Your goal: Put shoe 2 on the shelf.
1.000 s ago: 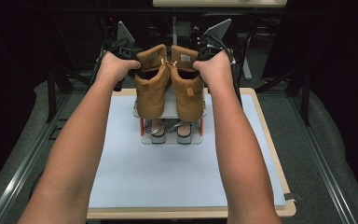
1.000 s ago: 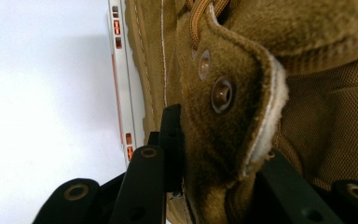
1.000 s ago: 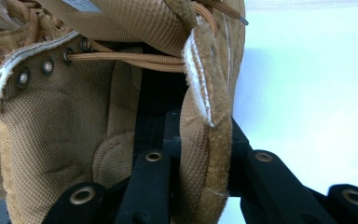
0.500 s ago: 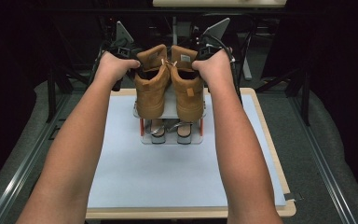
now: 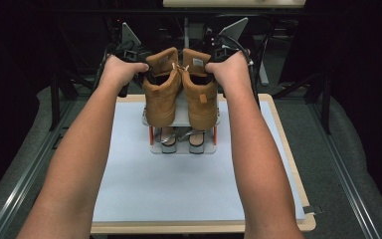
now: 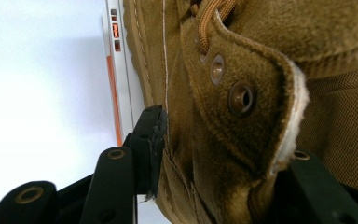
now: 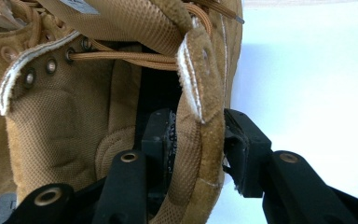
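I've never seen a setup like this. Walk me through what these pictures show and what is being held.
A person holds a two-jaw tool in each hand. The high view looks down on the table; the other two pictures come from cameras riding on the tools. A small rack carries two tan boots. The left gripper straddles the left boot at its collar, the right gripper the right boot. Both sets of jaws have just been opening, so the boots now rest on the rack, no longer clamped.
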Motion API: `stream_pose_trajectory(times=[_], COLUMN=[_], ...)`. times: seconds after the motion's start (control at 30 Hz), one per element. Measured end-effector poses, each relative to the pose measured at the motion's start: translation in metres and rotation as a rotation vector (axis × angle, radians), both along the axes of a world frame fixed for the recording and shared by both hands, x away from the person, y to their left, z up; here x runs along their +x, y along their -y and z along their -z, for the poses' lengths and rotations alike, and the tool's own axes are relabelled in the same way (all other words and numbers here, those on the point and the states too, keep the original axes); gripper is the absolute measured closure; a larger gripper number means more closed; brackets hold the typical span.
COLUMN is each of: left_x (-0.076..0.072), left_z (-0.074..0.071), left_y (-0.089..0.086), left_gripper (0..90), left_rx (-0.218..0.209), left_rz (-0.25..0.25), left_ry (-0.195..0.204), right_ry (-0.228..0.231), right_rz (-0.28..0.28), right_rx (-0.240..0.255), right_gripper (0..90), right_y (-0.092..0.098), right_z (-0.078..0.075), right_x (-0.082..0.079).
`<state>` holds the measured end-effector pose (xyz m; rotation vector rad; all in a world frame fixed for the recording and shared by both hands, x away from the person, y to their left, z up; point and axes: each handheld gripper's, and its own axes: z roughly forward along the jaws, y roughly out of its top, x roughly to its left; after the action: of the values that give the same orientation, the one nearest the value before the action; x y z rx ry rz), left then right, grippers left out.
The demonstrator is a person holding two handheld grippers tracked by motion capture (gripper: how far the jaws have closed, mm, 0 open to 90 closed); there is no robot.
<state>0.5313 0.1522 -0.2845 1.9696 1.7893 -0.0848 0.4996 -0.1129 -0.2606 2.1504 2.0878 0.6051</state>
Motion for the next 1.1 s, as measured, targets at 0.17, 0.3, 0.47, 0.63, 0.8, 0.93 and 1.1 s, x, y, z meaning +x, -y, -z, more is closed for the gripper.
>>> stream_pose_trajectory(times=[0.17, 0.3, 0.47, 0.63, 0.8, 0.93, 1.1], left_x=[-0.001, -0.003, -0.005, -0.009, -0.013, -0.016, -0.020], left_z=[-0.004, -0.007, -0.013, -0.022, -0.031, -0.038, -0.043], left_y=[-0.001, -0.002, -0.004, -0.005, -0.007, -0.008, -0.008], left_gripper=[55.1, 55.2, 55.4, 55.4, 55.2, 55.3, 55.7], left_rx=[-0.006, -0.009, -0.003, 0.001, 0.003, 0.008, 0.019], left_rz=[0.003, 0.007, 0.003, -0.005, -0.004, -0.006, -0.001], left_ry=[-0.002, 0.002, 0.013, 0.035, 0.051, 0.060, 0.063], right_ry=[0.002, 0.010, 0.016, 0.028, 0.034, 0.033, 0.033], right_rz=[0.001, -0.004, -0.006, -0.005, -0.006, -0.008, -0.008], right_rx=[0.004, -0.001, -0.006, -0.007, -0.003, -0.005, -0.014], right_gripper=[62.2, 62.3, 62.5, 62.5, 62.5, 62.6, 63.2], right_y=[-0.001, -0.002, -0.002, -0.001, -0.001, 0.000, 0.001], right_z=[-0.002, -0.004, -0.007, -0.010, -0.015, -0.017, -0.020], right_x=[0.000, -0.001, -0.002, -0.003, -0.005, -0.006, -0.009])
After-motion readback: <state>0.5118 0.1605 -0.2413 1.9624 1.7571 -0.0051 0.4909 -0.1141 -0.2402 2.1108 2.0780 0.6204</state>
